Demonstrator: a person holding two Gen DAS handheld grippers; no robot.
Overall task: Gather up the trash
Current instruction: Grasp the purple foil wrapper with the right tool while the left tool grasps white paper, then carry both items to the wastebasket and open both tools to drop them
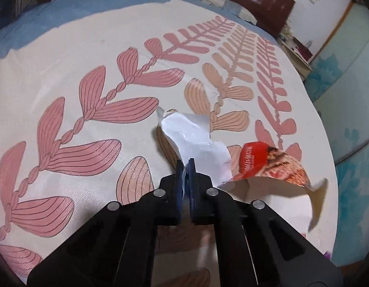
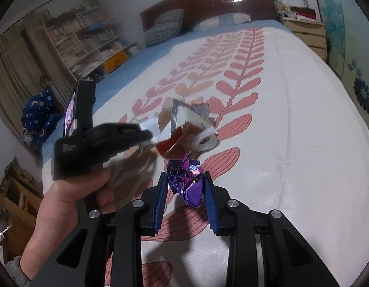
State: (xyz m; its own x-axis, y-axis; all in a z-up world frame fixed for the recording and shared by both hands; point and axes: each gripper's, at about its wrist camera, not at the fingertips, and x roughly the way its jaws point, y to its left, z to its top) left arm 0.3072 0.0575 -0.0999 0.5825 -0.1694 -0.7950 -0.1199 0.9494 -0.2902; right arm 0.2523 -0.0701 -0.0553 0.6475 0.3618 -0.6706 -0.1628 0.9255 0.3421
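Note:
My left gripper (image 1: 185, 165) is shut on a torn food wrapper (image 1: 196, 138), silver-white inside and red with a printed picture outside (image 1: 272, 162). It holds the wrapper above the bed. In the right wrist view the left gripper (image 2: 146, 134) comes in from the left with the same wrapper (image 2: 184, 117) hanging from it. My right gripper (image 2: 185, 179) is shut on a crumpled purple foil wrapper (image 2: 186, 181) and holds it above the bedspread, just in front of the other wrapper.
The bed has a white bedspread with pink leaf patterns (image 2: 292, 131) and a blue sheet (image 1: 64, 7) at the edge. A dark wooden headboard (image 2: 220, 2), a checked pillow (image 2: 164, 27), a bookshelf (image 2: 84, 35) and a nightstand (image 2: 308, 31) stand beyond.

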